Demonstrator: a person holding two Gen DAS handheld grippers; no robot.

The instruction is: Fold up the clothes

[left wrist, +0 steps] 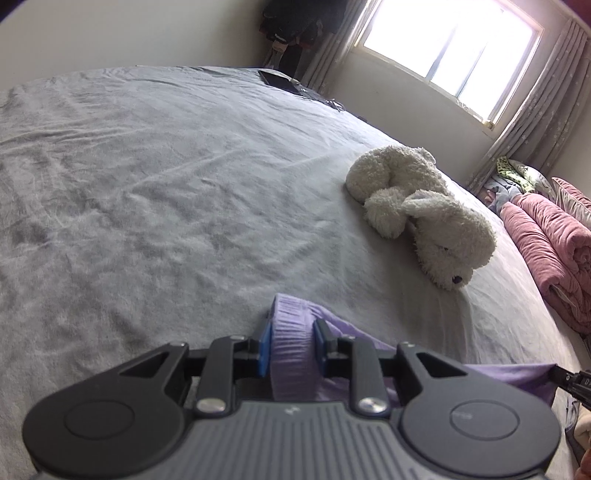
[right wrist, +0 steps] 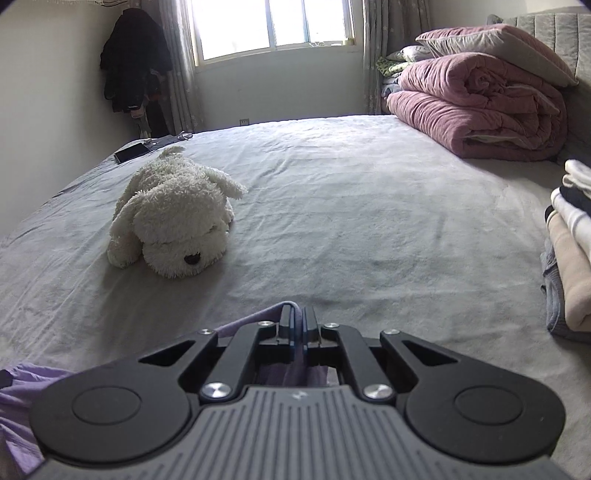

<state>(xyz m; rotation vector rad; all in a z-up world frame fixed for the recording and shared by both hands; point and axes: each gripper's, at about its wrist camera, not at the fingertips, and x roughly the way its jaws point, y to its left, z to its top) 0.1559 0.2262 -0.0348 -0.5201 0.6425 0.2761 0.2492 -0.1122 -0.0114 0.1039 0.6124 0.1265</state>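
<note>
A lilac garment (left wrist: 291, 343) hangs low over the near edge of the bed (left wrist: 155, 192), stretched between the two grippers. The left gripper (left wrist: 291, 345) pinches a thick ribbed band of it between its blue pads, the cloth bulging up past the fingertips. The right gripper (right wrist: 297, 326) is pressed nearly together on a thin edge of the same garment (right wrist: 255, 321), whose loose folds trail away to the lower left of that view. Beyond them, a white plush dog (right wrist: 173, 218) lies on the grey bedsheet. A rolled pink quilt (right wrist: 476, 107) with a pillow (right wrist: 495, 48) on top sits at the head of the bed, and a stack of folded clothes (right wrist: 569, 258) rests at the right edge. A window (right wrist: 273, 26) lights the far wall.
</note>
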